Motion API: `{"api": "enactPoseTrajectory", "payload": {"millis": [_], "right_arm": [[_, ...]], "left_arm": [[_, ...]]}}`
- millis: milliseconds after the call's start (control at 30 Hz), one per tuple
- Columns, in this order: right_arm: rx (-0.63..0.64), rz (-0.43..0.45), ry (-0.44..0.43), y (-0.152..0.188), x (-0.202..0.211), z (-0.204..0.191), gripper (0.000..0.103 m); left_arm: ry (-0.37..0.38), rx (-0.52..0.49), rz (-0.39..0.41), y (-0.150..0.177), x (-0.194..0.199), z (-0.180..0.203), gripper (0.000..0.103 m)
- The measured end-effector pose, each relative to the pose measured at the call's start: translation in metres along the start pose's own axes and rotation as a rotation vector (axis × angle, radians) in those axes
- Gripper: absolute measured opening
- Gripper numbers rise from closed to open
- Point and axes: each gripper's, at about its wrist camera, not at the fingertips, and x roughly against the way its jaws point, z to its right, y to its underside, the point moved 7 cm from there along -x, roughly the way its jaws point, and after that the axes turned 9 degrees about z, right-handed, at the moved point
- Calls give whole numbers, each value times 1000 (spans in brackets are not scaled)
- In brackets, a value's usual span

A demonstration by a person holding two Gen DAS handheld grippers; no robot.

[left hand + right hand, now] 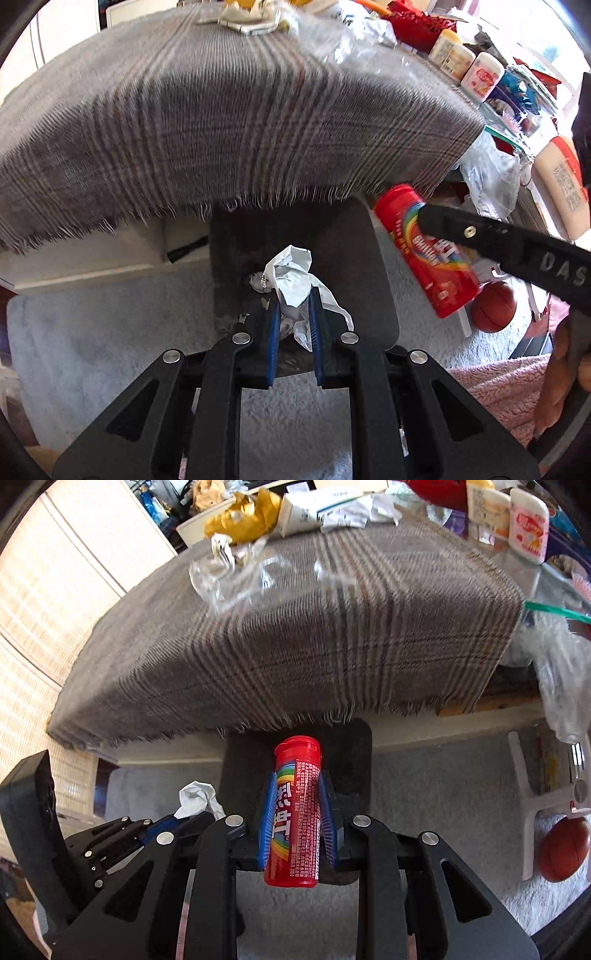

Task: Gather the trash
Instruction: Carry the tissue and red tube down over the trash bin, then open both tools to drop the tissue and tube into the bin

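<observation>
My left gripper [294, 295] is shut on a crumpled white wrapper [293, 275] and holds it over a dark bin [351, 258] on the floor, in front of the table. My right gripper [297, 781] is shut on a red candy tube with a rainbow label [297, 812], also over the dark bin [351, 746]. The tube [424, 254] and the right gripper's finger [498, 240] show at the right of the left wrist view. The left gripper and its wrapper [195, 799] show at the lower left of the right wrist view.
A table under a grey plaid cloth [221, 122] stands ahead, with clear plastic [236, 579], yellow wrappers [243, 518], papers and bottles [528, 526] on it. A basketball [563, 851] and a white stool leg [524, 786] are on the carpet at right.
</observation>
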Motion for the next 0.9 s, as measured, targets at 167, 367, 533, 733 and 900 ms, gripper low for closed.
{"api": "enactPoseTrajectory", "payload": {"millis": [167,367,533,733,900], "right_arm": [[17,-31,21,5,-23,2,24],[43,-69,55,10,-37,3,26],[58,-60,75,10,-35,5,37],[51,-28,88,6,-28,10,76],[19,0,54,1,-17,14,99]], "left_arm": [[5,14,-21,5,-13,-4,14],[-13,-5,-37,6,-20,-4,27],[-28,-18,-14,1,-15,-3,57],[-46,-22,7,1,-7,-8,76],[-43,-21,25,-2,2,-9,95]]}}
